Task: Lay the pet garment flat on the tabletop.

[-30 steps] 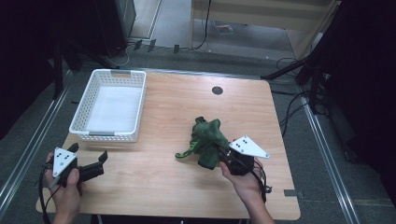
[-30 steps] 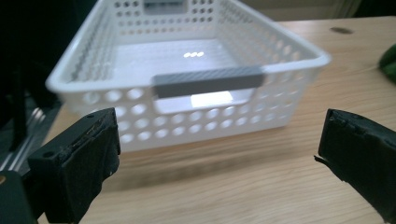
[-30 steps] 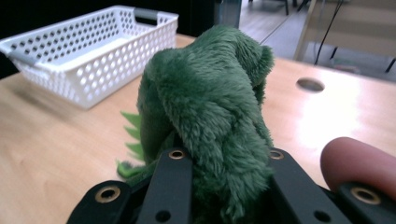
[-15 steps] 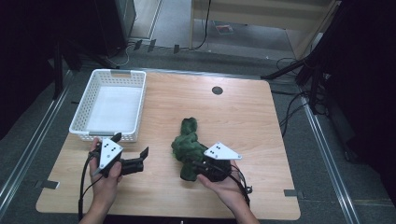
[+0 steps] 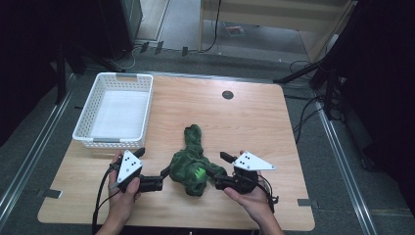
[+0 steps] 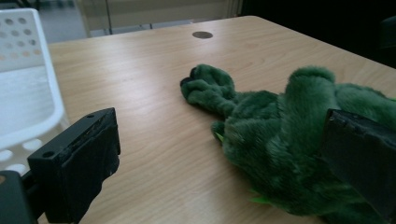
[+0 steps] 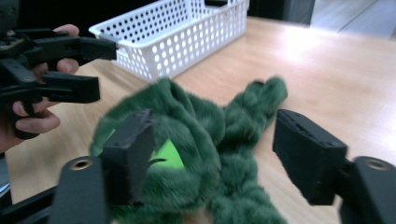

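A green plush toy [image 5: 193,164] lies on the wooden table [image 5: 249,122] near its front edge, with a limb stretched toward the back. My left gripper [image 5: 154,165] is at the toy's left, open wide [image 6: 217,163], one jaw against the fur and the other over bare wood. My right gripper [image 5: 219,169] is at the toy's right. Its jaws have just been opening and now stand open [image 7: 219,144] with the toy's body between them, the pads not pressing on it. A bright green patch [image 7: 168,156] shows on the toy.
A white perforated basket [image 5: 112,142] stands empty at the table's left rear, close behind my left hand [image 7: 32,116]. A round black hole [image 5: 227,94] sits near the table's far edge. Cables and dark stands lie on the floor around.
My left gripper has travelled right from the front left corner up to the toy. My right gripper carried the toy leftward, then opened, and the toy now lies lower on the table.
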`<control>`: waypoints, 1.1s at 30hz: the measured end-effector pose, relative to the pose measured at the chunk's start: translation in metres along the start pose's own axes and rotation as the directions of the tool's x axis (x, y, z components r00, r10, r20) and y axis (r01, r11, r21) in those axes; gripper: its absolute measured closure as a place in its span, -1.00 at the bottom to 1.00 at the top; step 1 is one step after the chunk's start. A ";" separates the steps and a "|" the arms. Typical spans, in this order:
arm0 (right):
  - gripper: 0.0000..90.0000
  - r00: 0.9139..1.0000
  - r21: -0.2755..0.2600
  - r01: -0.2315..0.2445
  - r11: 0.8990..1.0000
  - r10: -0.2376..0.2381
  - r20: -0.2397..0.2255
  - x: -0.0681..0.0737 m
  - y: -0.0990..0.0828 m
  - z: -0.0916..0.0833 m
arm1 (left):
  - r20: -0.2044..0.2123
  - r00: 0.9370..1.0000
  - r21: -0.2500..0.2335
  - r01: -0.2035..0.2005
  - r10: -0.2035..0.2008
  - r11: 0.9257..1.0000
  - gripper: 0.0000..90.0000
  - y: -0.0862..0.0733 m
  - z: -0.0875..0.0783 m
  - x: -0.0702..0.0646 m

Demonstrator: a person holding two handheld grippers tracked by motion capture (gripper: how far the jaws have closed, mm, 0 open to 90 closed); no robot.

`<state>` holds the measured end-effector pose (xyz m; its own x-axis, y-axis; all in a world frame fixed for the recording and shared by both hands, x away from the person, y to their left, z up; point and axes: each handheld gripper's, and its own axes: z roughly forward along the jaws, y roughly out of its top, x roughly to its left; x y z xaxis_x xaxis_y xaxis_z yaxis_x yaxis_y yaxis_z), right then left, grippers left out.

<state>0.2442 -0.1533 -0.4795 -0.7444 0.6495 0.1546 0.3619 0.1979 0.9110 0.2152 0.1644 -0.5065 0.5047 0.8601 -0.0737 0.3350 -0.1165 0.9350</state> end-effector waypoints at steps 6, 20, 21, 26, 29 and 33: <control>0.16 0.986 0.138 -0.059 0.989 0.079 -0.145 -0.007 -0.017 0.022 | 0.051 0.999 0.003 0.010 -0.010 1.000 -1.00 -0.001 0.000 0.001; 0.99 0.982 -0.140 -0.126 0.982 0.104 -0.156 0.009 0.032 0.005 | 0.065 0.998 -0.009 0.007 -0.006 1.000 -1.00 -0.002 0.000 0.001; 0.99 0.986 -0.174 -0.117 0.978 0.093 -0.138 0.012 0.036 0.001 | 0.053 0.998 -0.009 -0.018 0.018 1.000 -1.00 -0.002 0.001 -0.004; 0.99 0.997 -0.241 -0.061 0.969 0.048 -0.061 0.017 0.063 -0.008 | 0.099 0.994 0.006 -0.055 0.055 0.998 -1.00 -0.006 0.007 -0.034; 0.99 0.996 -0.276 -0.085 0.957 0.076 -0.043 0.015 0.077 -0.006 | 0.142 0.988 0.021 -0.070 0.066 0.997 -1.00 -0.009 0.012 -0.055; 0.99 0.998 -0.303 -0.063 0.951 0.062 -0.015 0.020 0.087 -0.003 | 0.186 0.980 0.050 -0.077 0.066 0.996 -1.00 -0.013 0.019 -0.073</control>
<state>0.2595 -0.1255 -0.3957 -0.7290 0.6495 0.2162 0.2212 -0.0755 0.9723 0.1891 0.0940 -0.5198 0.6647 0.7434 -0.0750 0.3349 -0.2068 0.9193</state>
